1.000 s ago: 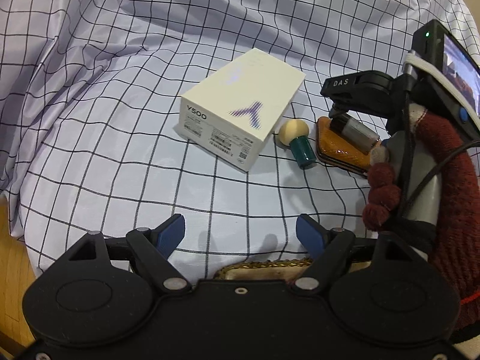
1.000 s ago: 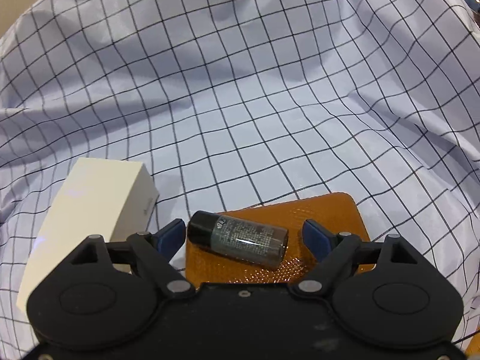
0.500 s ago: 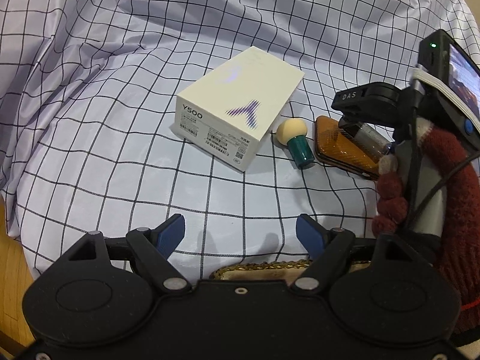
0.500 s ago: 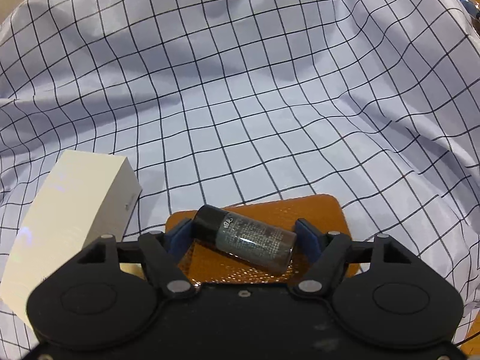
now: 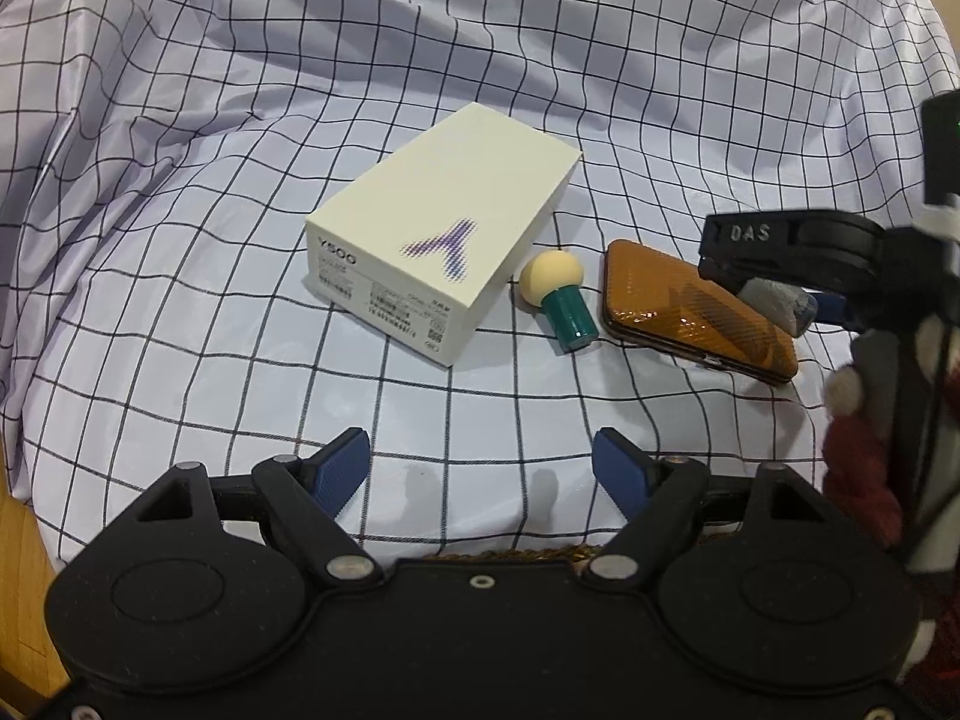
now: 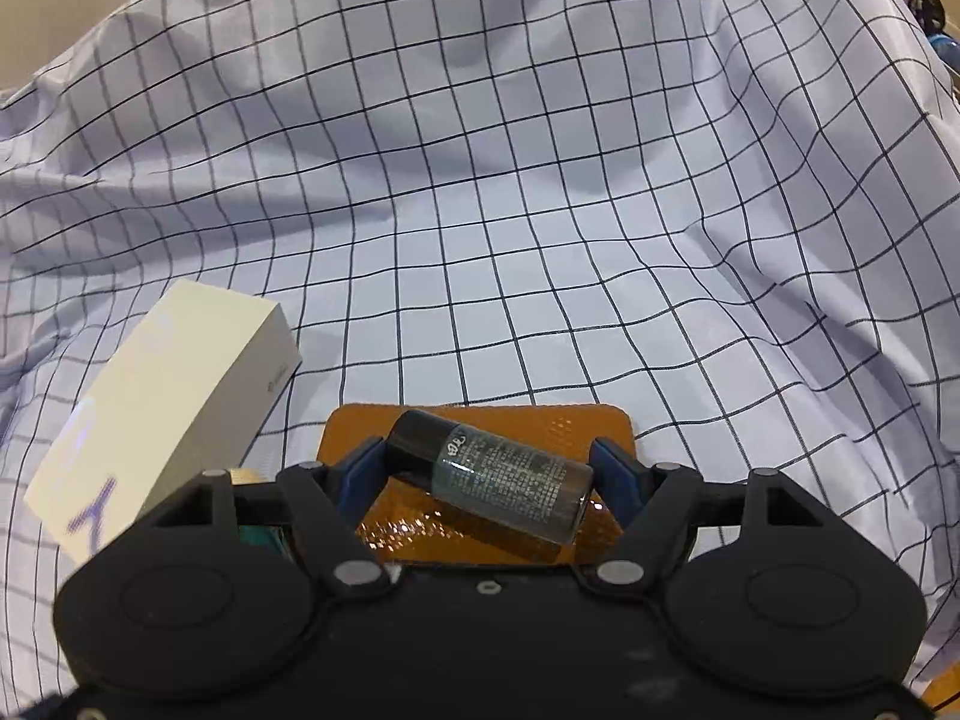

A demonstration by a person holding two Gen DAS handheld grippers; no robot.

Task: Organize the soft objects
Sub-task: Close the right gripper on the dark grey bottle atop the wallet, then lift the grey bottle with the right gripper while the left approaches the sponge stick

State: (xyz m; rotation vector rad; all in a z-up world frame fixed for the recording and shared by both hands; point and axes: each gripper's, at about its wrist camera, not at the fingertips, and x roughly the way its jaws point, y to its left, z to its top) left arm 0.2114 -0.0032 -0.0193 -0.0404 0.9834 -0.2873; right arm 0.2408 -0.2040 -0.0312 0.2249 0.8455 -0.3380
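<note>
A small grey bottle [image 6: 504,486] with a black cap sits crosswise between the blue pads of my right gripper [image 6: 486,468], which is shut on it. In the left wrist view the same bottle [image 5: 777,300] hangs just over the right end of an orange textured case [image 5: 690,312] on the checked cloth. A cream and green mushroom-shaped toy [image 5: 558,297] lies between that case and a white box [image 5: 444,264]. My left gripper [image 5: 480,468] stands open near the cloth's front, with nothing between its fingers.
The checked cloth [image 6: 540,210] rises in folds on all sides like a bowl. A gloved hand [image 5: 858,456] holds the right gripper at the right edge. A woven rim [image 5: 510,553] peeks out under the left gripper. Wooden floor [image 5: 24,570] shows at lower left.
The right gripper's jaws closed onto the bottle lying on the orange case, then carried it a little to the right and tilted it. The left gripper stayed open.
</note>
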